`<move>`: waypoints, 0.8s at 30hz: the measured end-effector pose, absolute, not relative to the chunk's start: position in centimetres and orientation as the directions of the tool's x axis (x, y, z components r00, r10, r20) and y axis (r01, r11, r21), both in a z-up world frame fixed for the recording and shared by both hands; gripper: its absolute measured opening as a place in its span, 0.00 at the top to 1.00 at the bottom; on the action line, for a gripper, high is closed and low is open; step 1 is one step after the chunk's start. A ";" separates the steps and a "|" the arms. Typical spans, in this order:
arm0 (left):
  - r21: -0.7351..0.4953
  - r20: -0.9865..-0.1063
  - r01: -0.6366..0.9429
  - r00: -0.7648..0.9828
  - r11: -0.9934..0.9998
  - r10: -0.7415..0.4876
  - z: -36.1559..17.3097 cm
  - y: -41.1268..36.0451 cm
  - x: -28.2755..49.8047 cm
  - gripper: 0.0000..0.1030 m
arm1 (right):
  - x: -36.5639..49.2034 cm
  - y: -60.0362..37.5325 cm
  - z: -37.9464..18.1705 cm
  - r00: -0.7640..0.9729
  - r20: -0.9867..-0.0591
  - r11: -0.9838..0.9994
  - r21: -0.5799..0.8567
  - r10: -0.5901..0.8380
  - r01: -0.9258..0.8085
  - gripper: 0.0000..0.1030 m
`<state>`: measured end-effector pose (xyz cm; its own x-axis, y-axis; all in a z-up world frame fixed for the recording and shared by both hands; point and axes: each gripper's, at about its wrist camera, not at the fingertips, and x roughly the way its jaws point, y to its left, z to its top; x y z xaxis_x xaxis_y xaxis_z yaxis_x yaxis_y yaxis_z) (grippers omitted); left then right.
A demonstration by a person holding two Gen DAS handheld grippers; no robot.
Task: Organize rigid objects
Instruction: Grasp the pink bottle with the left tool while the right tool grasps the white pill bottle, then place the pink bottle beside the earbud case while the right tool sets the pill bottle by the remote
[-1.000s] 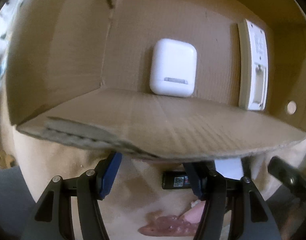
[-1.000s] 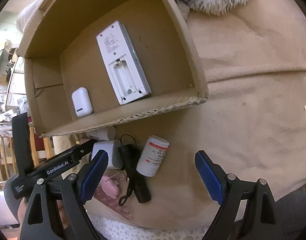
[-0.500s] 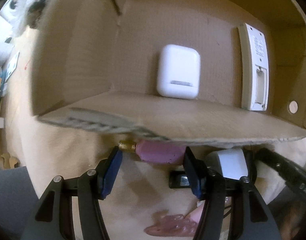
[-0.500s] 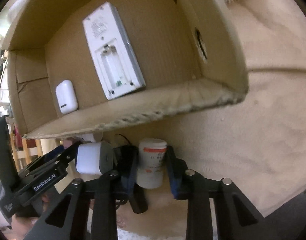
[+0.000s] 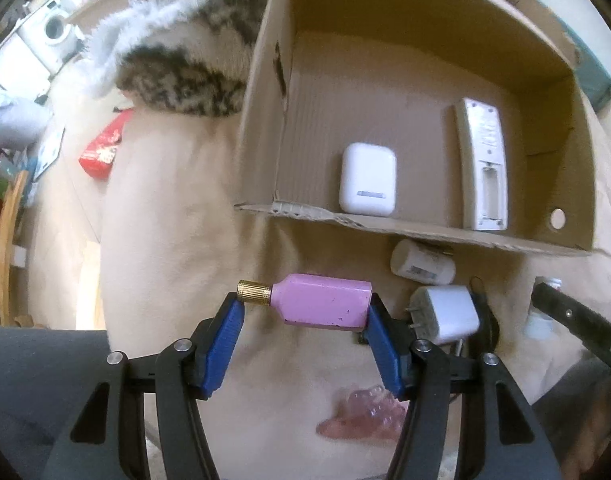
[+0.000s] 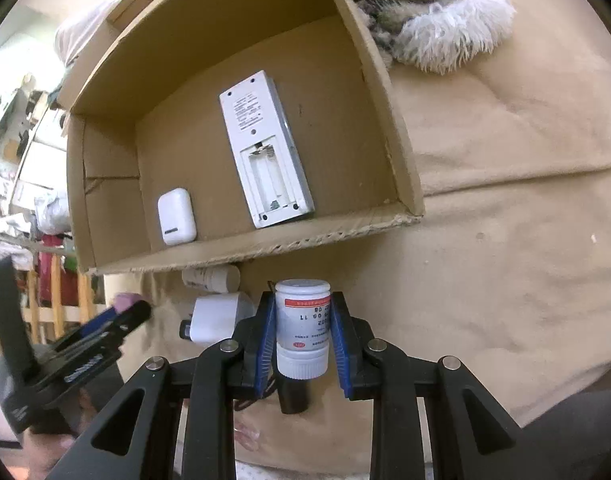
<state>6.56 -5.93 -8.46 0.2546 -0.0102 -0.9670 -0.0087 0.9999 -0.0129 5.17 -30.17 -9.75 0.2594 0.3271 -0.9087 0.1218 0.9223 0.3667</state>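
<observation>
My left gripper [image 5: 303,312] is shut on a pink bottle with a gold cap [image 5: 321,305], held crosswise in front of the cardboard box [image 5: 425,236]. My right gripper [image 6: 303,330] is shut on a white pill bottle with a red label [image 6: 303,328], held before the box's near wall [image 6: 265,246]. Inside the box lie a white earbud case [image 5: 367,185] [image 6: 176,216] and a white remote, back up with its battery bay open [image 5: 483,170] [image 6: 265,148].
On the beige bedding in front of the box lie a white charger plug [image 5: 445,314] [image 6: 217,318], a small white bottle [image 5: 421,267] [image 6: 211,278], a black flashlight [image 6: 293,398] and a pink translucent piece [image 5: 361,416]. A furry cushion [image 6: 433,16] and a red packet [image 5: 103,148] lie beyond.
Both grippers closed, the left on the pink bottle and the right on the pill bottle, and both have pulled back and up from the box front.
</observation>
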 end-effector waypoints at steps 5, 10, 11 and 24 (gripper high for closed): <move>-0.055 -0.959 -0.043 0.281 0.998 -0.041 -6.1 -5.1 5.1 0.44 | 4.4 -29.0 -6.8 0.320 -0.905 0.952 0.304 0.281 0.022 0.72; -0.047 -0.927 -0.014 0.374 0.999 -0.038 -1.8 -5.3 5.0 0.44 | 3.8 -29.5 -1.7 0.461 -0.838 0.953 0.295 0.292 -0.067 0.72; -0.049 -0.923 -0.009 0.383 0.999 -0.041 -1.1 -5.4 5.6 0.44 | 4.0 -29.5 -0.7 0.484 -0.823 0.952 0.293 0.295 -0.083 0.72; -0.037 -0.866 0.118 0.491 0.992 -0.090 2.5 -9.8 11.3 0.44 | 10.7 -29.0 1.8 0.571 -0.767 0.953 0.284 0.292 -0.105 0.72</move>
